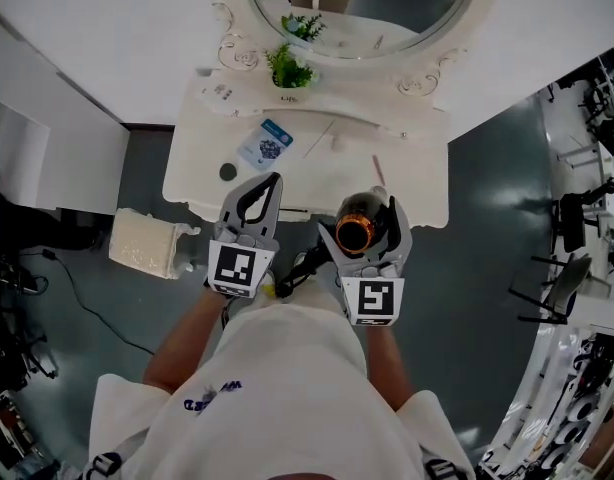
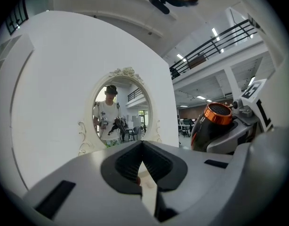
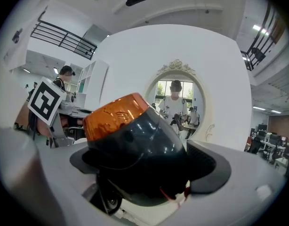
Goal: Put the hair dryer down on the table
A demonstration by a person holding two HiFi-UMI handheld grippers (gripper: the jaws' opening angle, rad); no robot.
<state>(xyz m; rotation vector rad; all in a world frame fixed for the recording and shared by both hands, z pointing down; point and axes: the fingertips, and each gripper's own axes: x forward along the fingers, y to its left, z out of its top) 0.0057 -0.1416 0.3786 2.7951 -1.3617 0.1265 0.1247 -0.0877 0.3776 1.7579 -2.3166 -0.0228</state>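
A black hair dryer (image 1: 355, 230) with an orange ring at its mouth is clamped in my right gripper (image 1: 375, 208), which is shut on it just in front of the white vanity table (image 1: 202, 183), above the table's front edge. The right gripper view shows the hair dryer (image 3: 135, 140) filling the gap of the right gripper (image 3: 149, 157), mouth pointing up and left. My left gripper (image 1: 275, 179) hangs beside it to the left, shut with nothing in it. In the left gripper view the left gripper (image 2: 142, 143) has its tips touching, and the hair dryer (image 2: 212, 126) shows at the right.
On the table lie a blue-and-white packet (image 1: 265, 144), a small dark round thing (image 1: 228, 172) and a thin pink stick (image 1: 378, 170). A potted plant (image 1: 290, 68) stands before the oval mirror (image 1: 387, 13). A cream block (image 1: 145, 243) sits on the floor at the left.
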